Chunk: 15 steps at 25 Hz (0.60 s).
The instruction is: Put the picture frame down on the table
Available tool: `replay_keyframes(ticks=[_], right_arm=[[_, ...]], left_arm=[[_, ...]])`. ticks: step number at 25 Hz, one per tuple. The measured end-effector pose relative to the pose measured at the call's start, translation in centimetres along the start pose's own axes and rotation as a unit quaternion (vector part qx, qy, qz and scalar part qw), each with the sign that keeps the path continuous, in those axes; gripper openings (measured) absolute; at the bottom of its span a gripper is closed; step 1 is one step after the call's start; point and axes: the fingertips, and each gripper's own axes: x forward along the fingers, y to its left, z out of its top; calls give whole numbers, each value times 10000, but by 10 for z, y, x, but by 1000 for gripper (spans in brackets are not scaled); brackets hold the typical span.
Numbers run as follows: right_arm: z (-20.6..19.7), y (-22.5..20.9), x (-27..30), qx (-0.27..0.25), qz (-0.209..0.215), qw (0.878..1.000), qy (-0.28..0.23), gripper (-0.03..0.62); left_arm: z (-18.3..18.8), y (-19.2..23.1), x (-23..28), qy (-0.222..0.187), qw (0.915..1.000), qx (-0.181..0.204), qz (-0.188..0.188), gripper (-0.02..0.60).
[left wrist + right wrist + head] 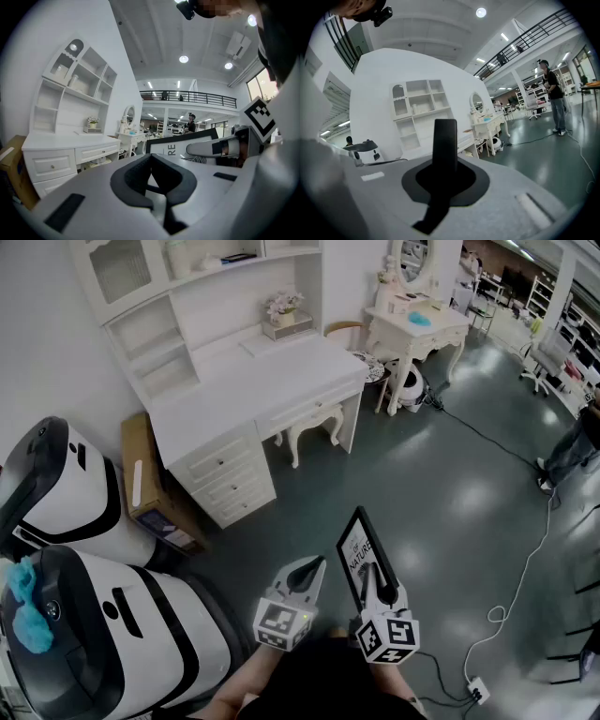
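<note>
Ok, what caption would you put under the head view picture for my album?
Right gripper shut on a black picture frame, left gripper shut beside it, white desk ahead.

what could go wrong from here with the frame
The picture frame is pinched at one edge by the right gripper alone, so it may swing or slip; the left gripper holds nothing. The desk is some way off, and a cable lies loose on the floor, a possible trip.
</note>
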Motion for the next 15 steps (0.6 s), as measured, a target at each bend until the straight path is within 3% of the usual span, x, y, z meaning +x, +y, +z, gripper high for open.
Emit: replay_keyframes(ticks=[15], right_arm=[[-2, -39, -9, -83, 268, 9996, 53, 14]], left_arm=[[-26, -39, 27, -20, 9998, -152, 157, 12]])
